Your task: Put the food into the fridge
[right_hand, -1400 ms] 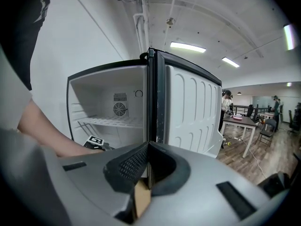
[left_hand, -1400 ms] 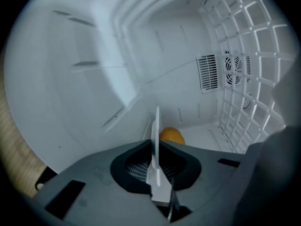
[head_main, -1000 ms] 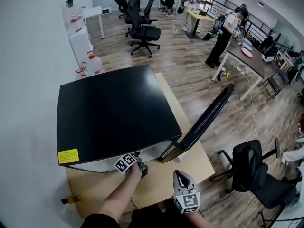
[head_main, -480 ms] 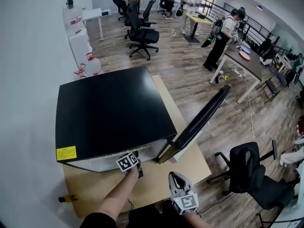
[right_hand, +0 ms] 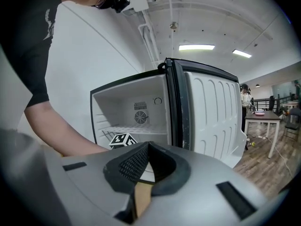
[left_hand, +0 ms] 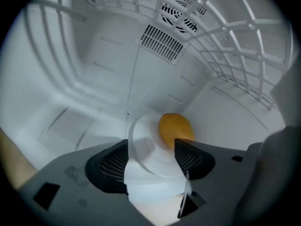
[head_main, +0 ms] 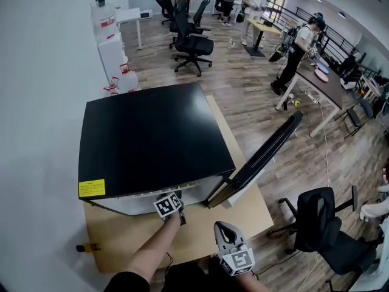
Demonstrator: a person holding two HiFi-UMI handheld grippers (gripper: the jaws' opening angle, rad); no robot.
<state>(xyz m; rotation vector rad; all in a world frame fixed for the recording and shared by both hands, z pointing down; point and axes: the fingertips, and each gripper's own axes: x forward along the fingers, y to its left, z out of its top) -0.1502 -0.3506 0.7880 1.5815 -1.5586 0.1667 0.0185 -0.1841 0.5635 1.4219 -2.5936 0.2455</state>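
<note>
Opening my left gripper [left_hand: 150, 152] away from the white plate [left_hand: 141, 136] on the fridge [left_hand: 94, 55] floor, I judge it stiff, slick and breakable, best pinched level by its near rim, its yellow food [left_hand: 175, 128] liable to roll; my right gripper [right_hand: 146, 166] idles pressed together, empty.

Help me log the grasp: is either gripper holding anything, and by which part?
Nothing is held. The left gripper is opening its jaws, with the near rim of the white plate between them, inside the fridge; the right gripper has its jaws together, empty.
</note>
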